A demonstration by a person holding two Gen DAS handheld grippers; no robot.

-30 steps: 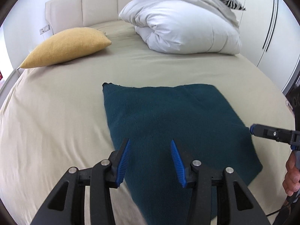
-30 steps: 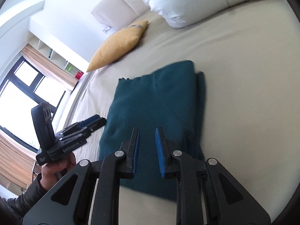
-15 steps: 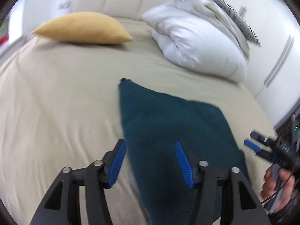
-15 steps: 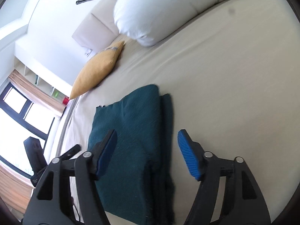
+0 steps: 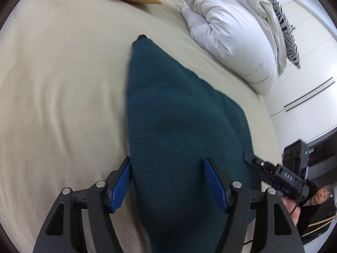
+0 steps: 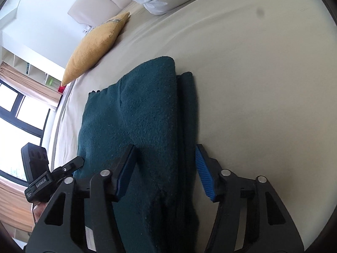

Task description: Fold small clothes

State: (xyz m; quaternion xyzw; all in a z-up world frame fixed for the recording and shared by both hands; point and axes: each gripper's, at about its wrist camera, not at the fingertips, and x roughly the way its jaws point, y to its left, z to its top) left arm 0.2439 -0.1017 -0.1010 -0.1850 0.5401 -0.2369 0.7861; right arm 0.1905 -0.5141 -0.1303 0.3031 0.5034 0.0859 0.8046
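Observation:
A dark teal knitted garment lies folded flat on the beige bed. My left gripper is open, low over the garment's near left edge, with the cloth between its blue pads. In the right wrist view the garment shows layered folds along its right side. My right gripper is open wide, straddling that folded right edge close to the cloth. Each gripper shows in the other's view: the right one and the left one.
A yellow cushion and a white duvet with a zebra-print pillow lie at the head of the bed. White wardrobe doors stand to the right. A window is to the left.
Both grippers have moved down and closer to the garment. The right gripper has opened from nearly shut to wide. The left gripper has opened a little wider.

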